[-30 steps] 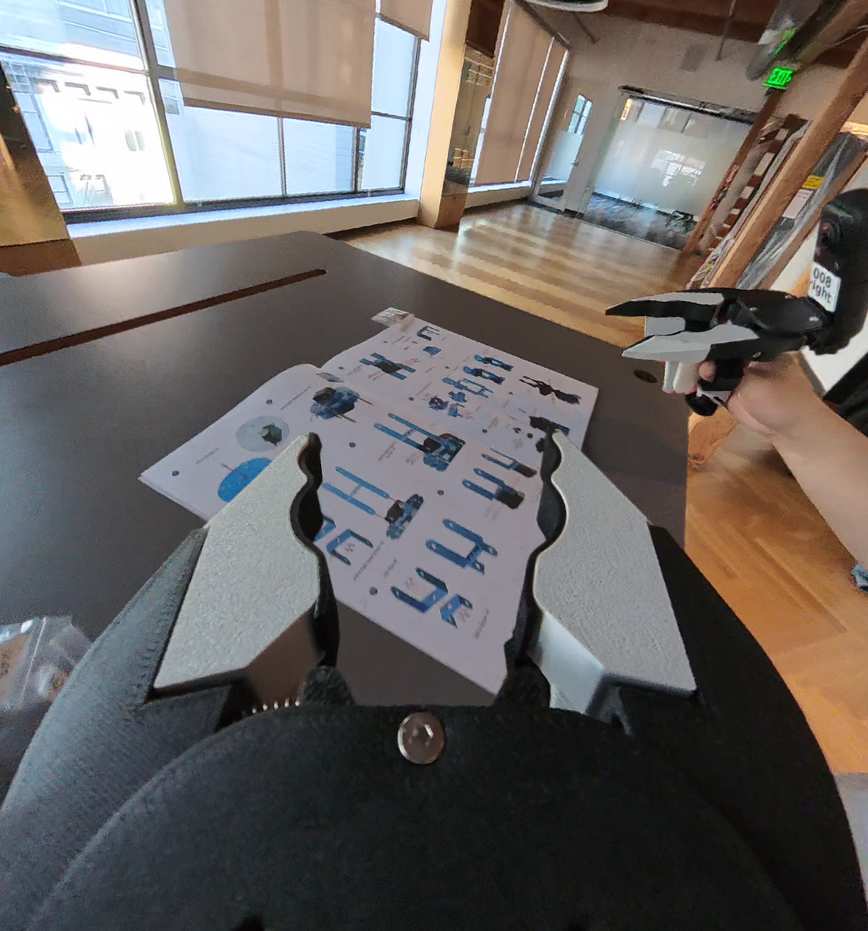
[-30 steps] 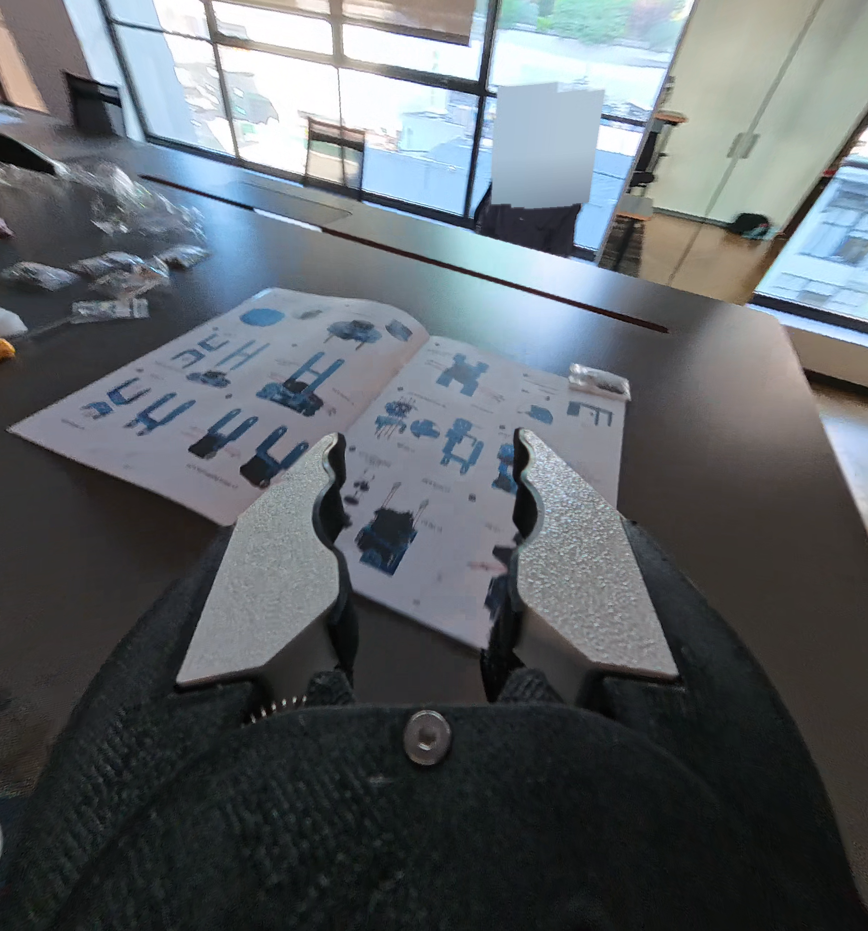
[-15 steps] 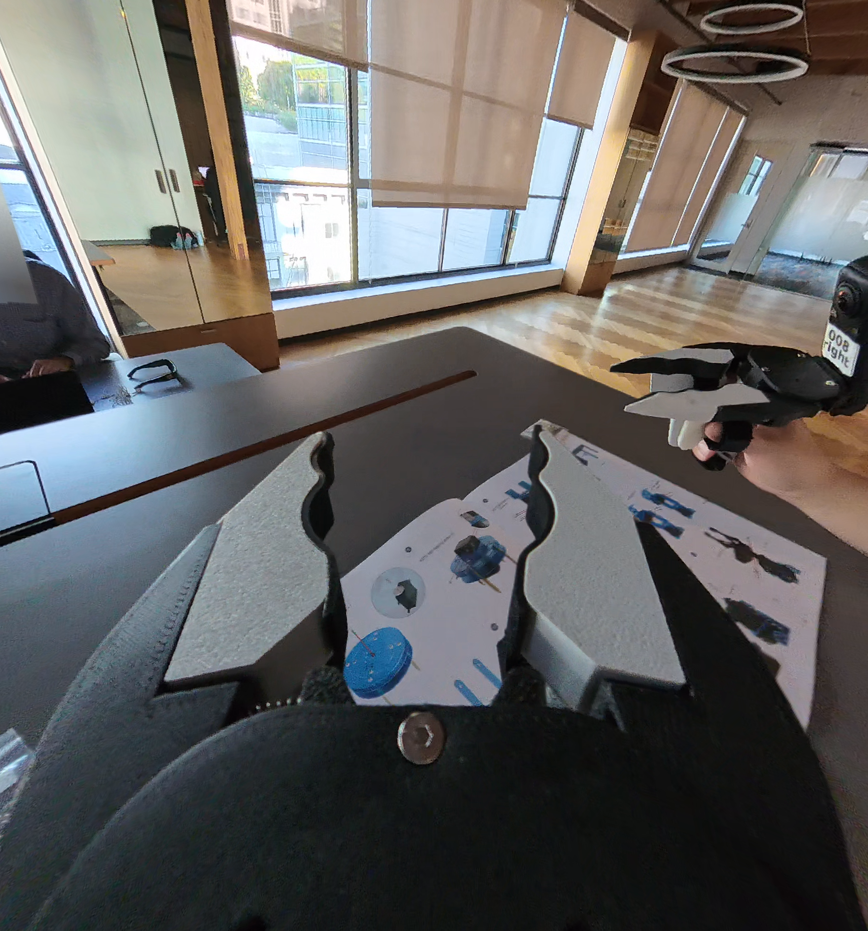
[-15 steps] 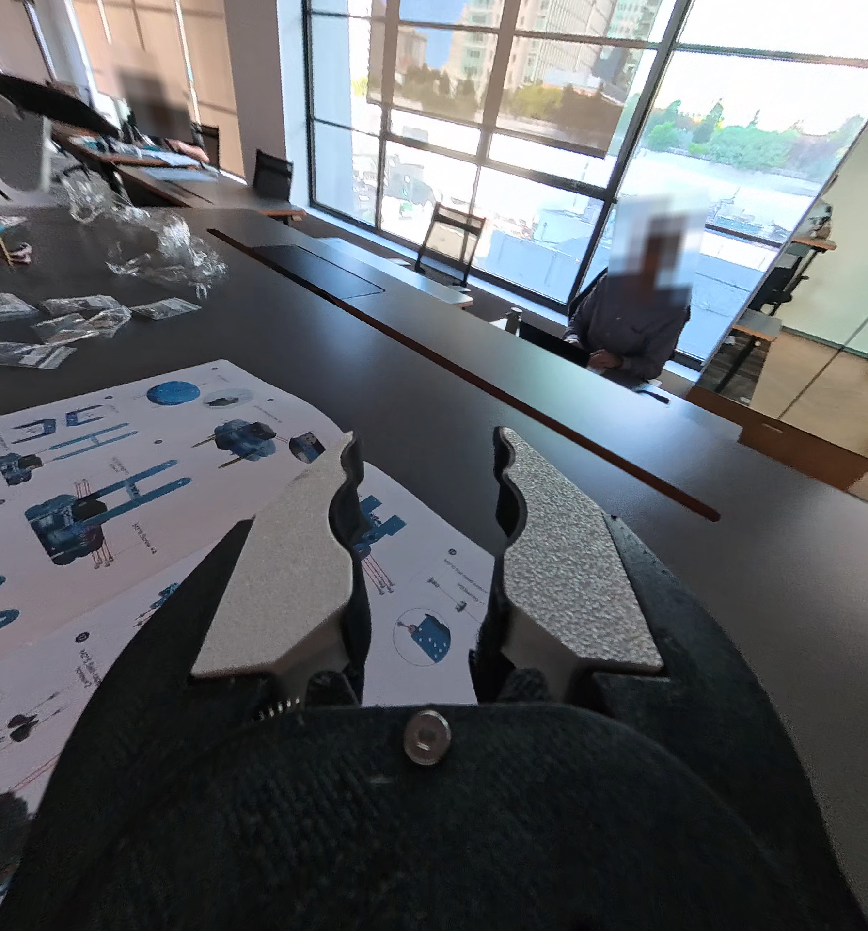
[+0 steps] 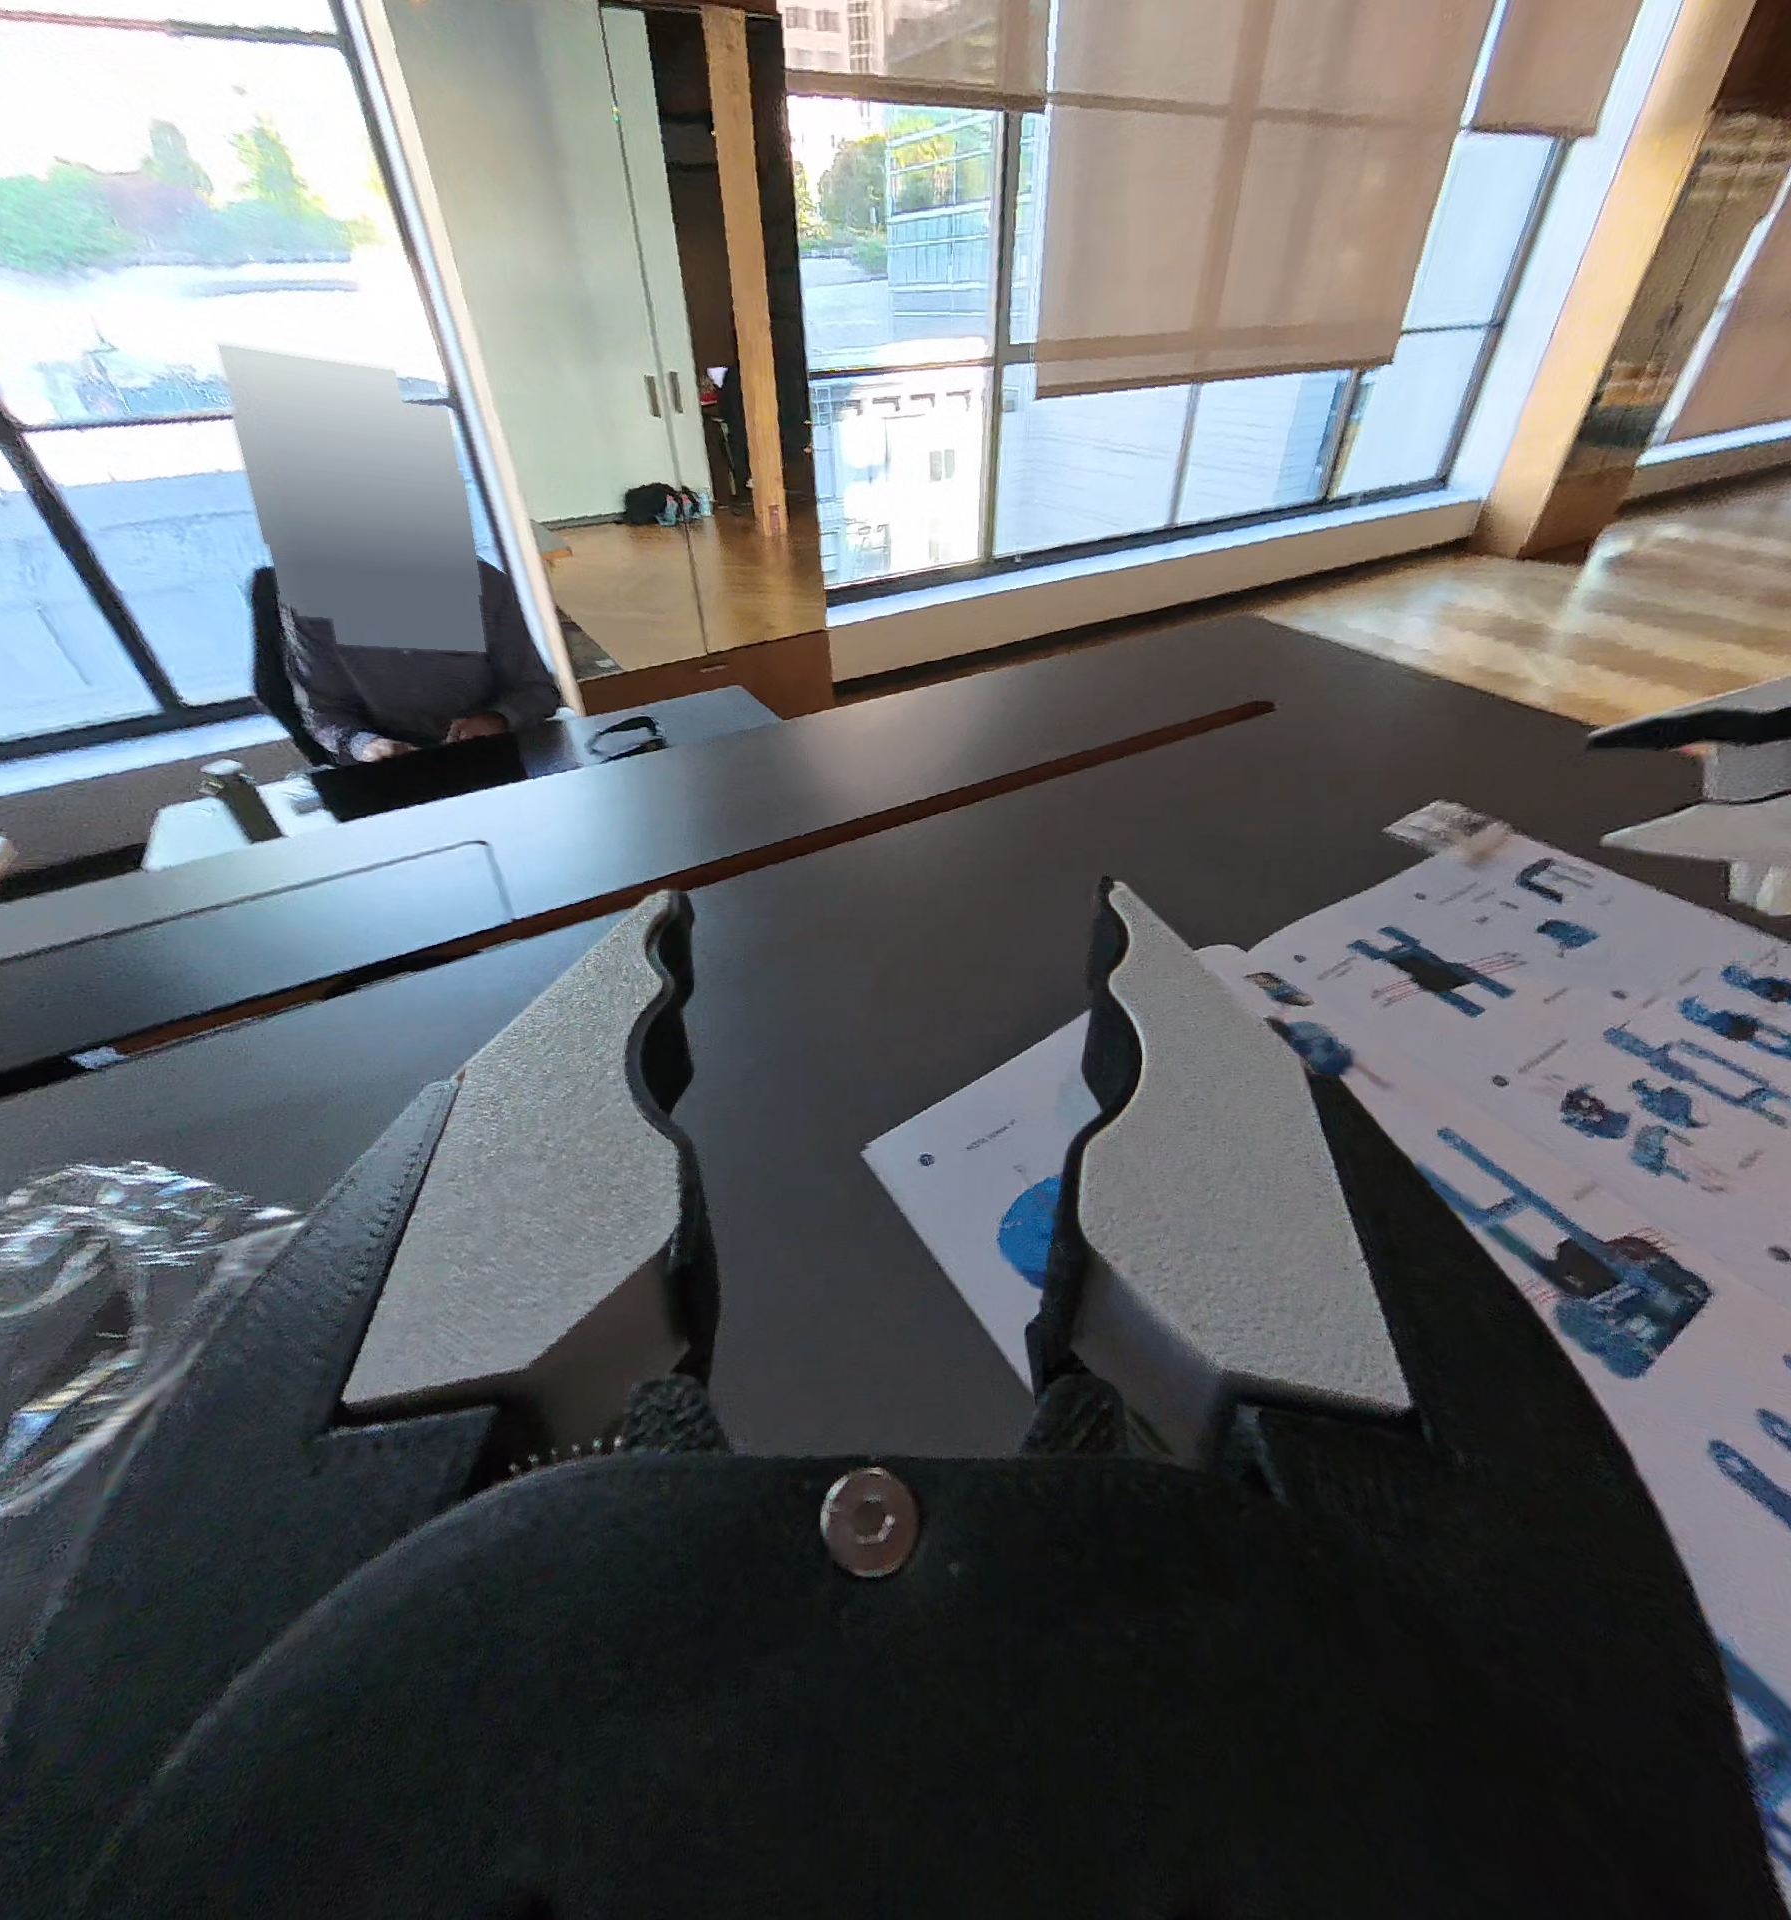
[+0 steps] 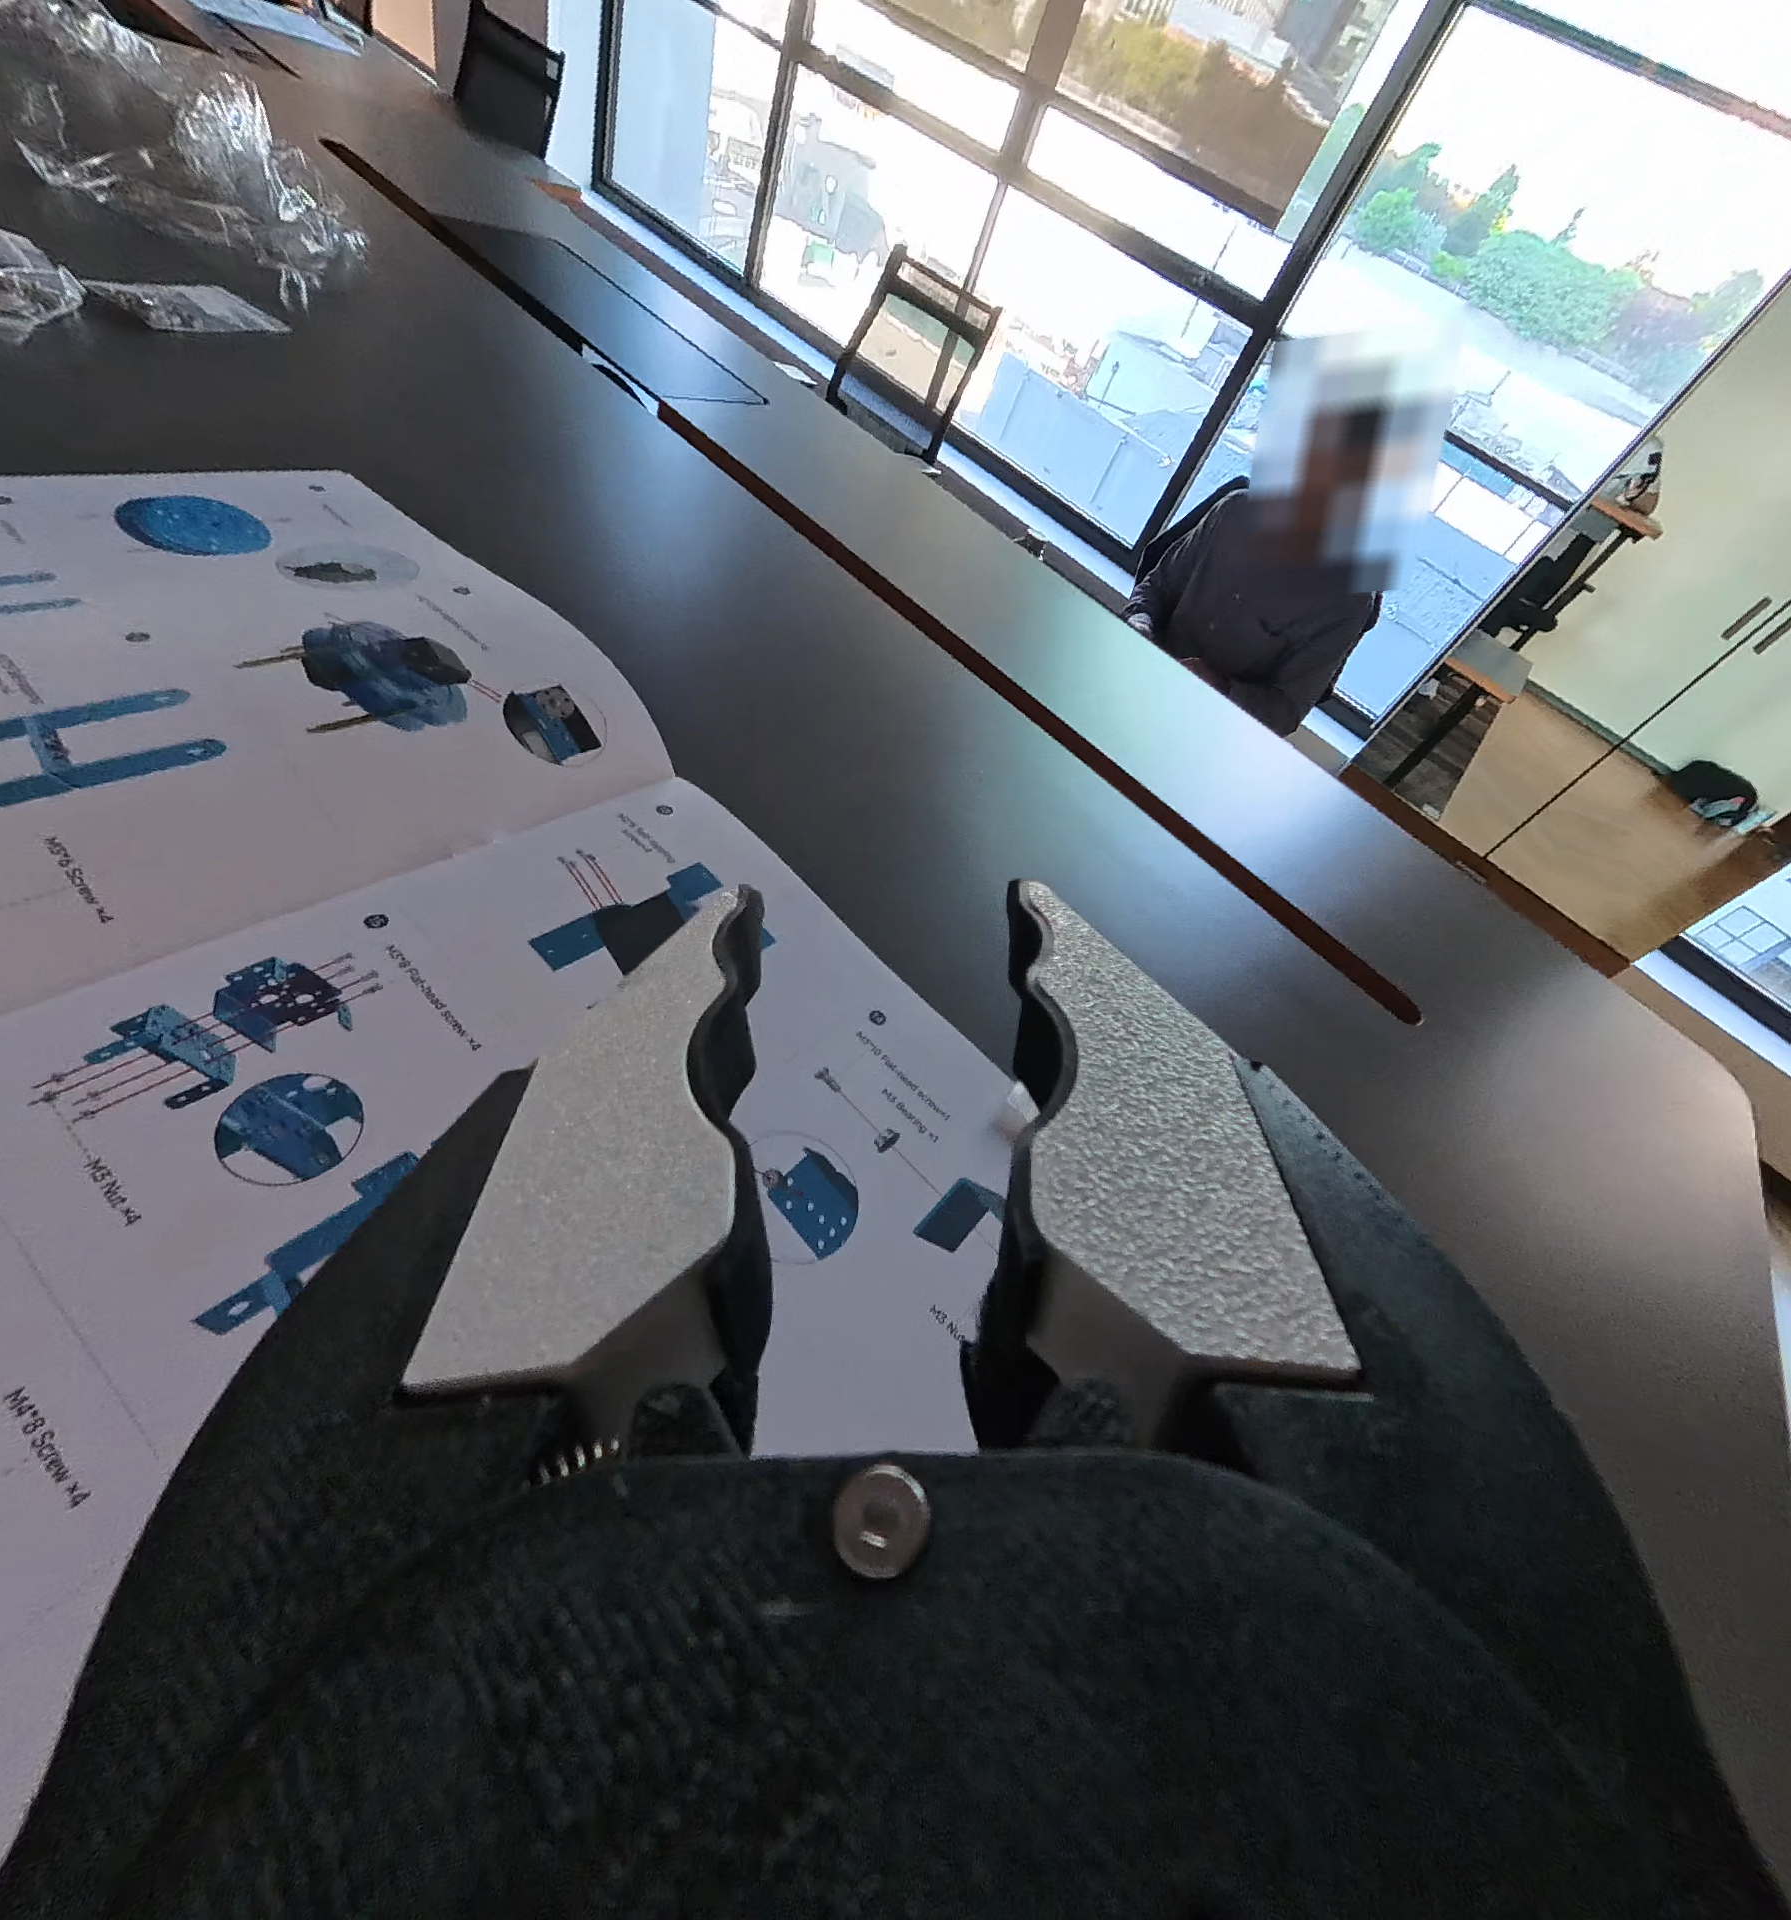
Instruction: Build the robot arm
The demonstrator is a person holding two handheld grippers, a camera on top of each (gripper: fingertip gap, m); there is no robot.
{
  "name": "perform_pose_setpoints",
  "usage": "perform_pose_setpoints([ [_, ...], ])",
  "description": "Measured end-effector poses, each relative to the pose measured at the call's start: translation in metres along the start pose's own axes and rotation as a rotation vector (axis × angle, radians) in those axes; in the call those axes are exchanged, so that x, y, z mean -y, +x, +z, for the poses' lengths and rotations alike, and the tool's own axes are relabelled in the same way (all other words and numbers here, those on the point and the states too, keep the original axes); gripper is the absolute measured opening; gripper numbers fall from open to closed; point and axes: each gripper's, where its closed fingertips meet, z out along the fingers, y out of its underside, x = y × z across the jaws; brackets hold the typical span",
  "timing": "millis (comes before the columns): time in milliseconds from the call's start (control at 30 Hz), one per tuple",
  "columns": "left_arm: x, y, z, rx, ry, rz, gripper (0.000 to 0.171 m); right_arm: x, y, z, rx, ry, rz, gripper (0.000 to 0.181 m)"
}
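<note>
An open white instruction booklet [image 5: 1556, 1101] with blue part drawings lies flat on the black table [image 5: 870, 987]. My left gripper [image 5: 891, 914] is open and empty, above the bare table just left of the booklet's corner. My right gripper [image 6: 880, 914] is open and empty, low over the booklet's [image 6: 278, 831] right page near its far edge. The right gripper also shows at the right edge of the left wrist view [image 5: 1743, 790], above the booklet's far corner. A small clear packet [image 5: 1447, 828] lies at that far corner.
Crumpled clear plastic bags lie at the left [image 5: 49, 1309] and at the far left of the table [image 6: 174, 145]. A person [image 5: 392, 686] sits at a laptop [image 5: 418, 774] beyond the table. A slot [image 6: 1026, 707] runs along the table. The table's right edge drops to a wood floor. There is about 35 cm between the tips of the two grippers.
Both grippers have swung left and tilted up; the booklet slid to the right in the left view and to the left in the right view. Both stay open.
</note>
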Motion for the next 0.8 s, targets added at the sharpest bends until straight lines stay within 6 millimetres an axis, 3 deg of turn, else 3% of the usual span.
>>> perform_pose_setpoints([
  [367, -0.027, -0.004, 0.012, -0.008, -0.108, -0.031, 0.074, -0.006, 0.016, -0.010, -0.021, 0.024, -0.010, 0.046],
  [500, -0.026, -0.013, 0.008, 0.032, -0.116, -0.021, 0.074, -0.006, 0.018, -0.010, -0.016, 0.024, 0.021, 0.046],
  [667, -0.038, -0.035, 0.003, 0.089, -0.171, -0.139, 0.073, -0.014, 0.018, -0.007, -0.048, -0.041, -0.035, 0.045],
  [800, -0.050, -0.061, -0.006, 0.273, -0.275, -0.051, 0.071, -0.038, 0.055, -0.010, -0.243, -0.196, 0.026, 0.045],
])
